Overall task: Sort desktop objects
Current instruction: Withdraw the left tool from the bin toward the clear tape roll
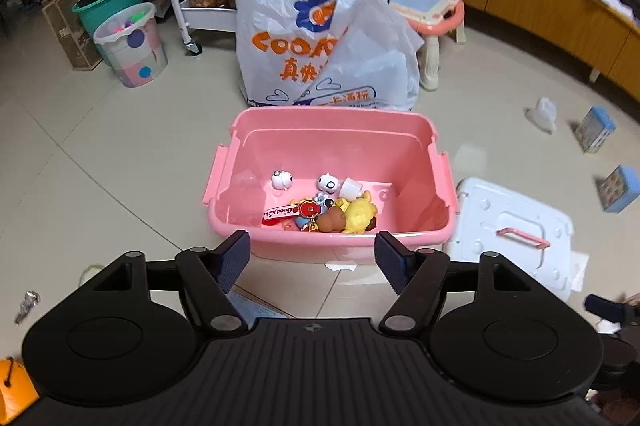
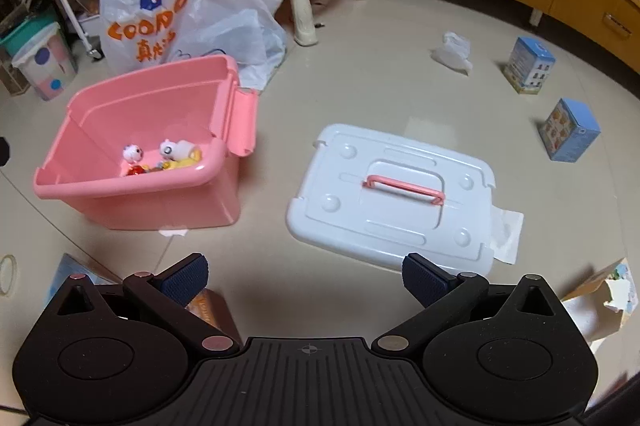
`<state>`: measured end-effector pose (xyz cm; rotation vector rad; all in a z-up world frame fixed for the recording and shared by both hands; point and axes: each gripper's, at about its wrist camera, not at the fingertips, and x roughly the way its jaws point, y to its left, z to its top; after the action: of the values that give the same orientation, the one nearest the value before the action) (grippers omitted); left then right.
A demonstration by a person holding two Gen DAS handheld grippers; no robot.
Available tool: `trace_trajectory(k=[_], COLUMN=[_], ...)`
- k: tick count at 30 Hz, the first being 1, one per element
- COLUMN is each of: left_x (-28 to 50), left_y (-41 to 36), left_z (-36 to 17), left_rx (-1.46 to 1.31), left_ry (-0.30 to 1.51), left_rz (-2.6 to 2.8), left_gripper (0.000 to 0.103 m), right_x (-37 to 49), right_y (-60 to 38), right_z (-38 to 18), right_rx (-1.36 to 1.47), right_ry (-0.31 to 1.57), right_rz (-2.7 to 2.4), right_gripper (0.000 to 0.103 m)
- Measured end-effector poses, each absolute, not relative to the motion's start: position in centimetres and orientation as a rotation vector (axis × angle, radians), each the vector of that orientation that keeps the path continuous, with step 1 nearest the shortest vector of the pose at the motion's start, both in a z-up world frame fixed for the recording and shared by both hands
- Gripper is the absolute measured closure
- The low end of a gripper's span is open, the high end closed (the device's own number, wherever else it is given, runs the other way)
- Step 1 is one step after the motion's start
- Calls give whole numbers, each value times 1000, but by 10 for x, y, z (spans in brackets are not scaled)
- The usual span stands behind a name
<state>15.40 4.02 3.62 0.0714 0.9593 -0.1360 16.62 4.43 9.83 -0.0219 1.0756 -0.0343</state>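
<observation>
pink bin [image 1: 400, 139] rim and white lid [image 2: 400, 226] edge lie apart.

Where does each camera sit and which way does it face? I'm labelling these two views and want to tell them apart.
Left wrist: on the left gripper, angled down at the pink bin of toys straight ahead; its open, empty fingers show.
Right wrist: on the right gripper, angled down at the white lid on the floor; its open fingers show.
Shared: bin, lid, plastic bag, two blue boxes.
</observation>
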Motion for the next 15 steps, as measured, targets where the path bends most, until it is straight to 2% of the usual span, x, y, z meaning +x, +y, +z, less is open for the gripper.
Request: trace_trajectory(k=[7, 15], left_x=[141, 147], left_y=[87, 179], left_z=[36, 15], left_rx=[3, -206], left_ry=[961, 988], left_rz=[-58, 144], left_gripper=[28, 27], right_x=[162, 161], right_y=[57, 86], right_z=[98, 84], right_rx=[-28, -54], right_ry=[1062, 1081], right_rz=[-23, 17], right_gripper=[0, 0])
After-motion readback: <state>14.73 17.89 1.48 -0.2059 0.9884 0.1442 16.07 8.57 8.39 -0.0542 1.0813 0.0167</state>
